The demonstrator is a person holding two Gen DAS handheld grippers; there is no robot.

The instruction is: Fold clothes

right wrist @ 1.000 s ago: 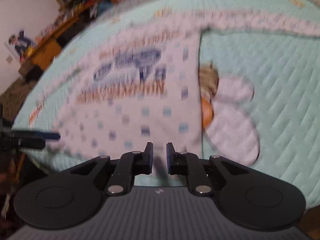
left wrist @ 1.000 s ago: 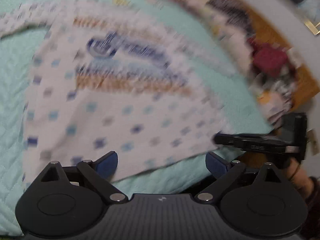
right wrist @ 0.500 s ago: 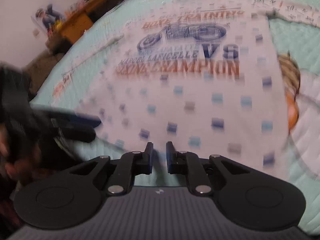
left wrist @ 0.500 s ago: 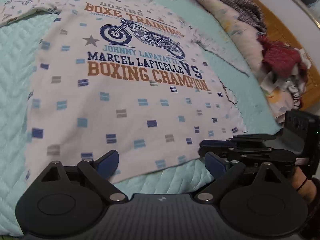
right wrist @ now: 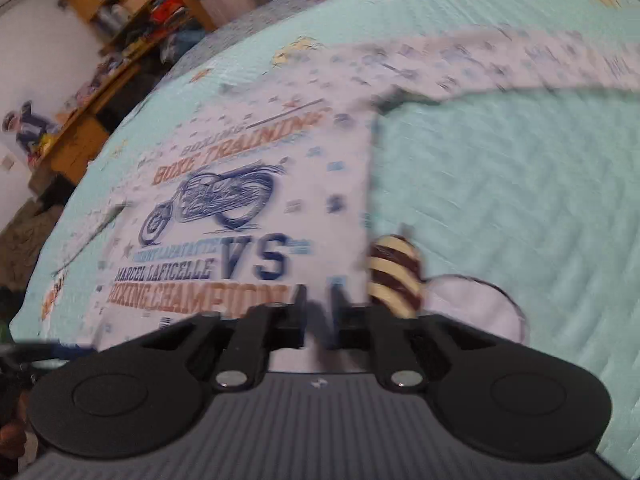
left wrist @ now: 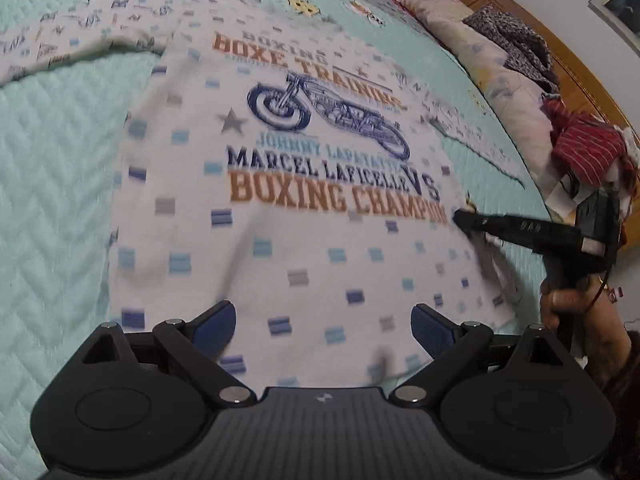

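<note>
Mint-green quilted bedding point(left wrist: 60, 168) covers the bed, with one white long-sleeved shirt point(left wrist: 288, 240) spread flat across the middle of both views, its motorcycle print facing up. One pile of clothes point(left wrist: 580, 148) sits at the right edge of the left view, beside a pillow point(left wrist: 480, 60). The left gripper point(left wrist: 322, 322) hangs over the shirt's hem at the frame bottom, jaws spread wide, holding nothing. The right gripper point(right wrist: 320, 312) has just closed fully; its tips sit at the shirt's side edge, but blur hides whether cloth is pinched. Half a second ago it lay near the hem corner; now it points further up the side. A wooden shelf point(right wrist: 132, 28) fills the upper left of the right view.
</note>
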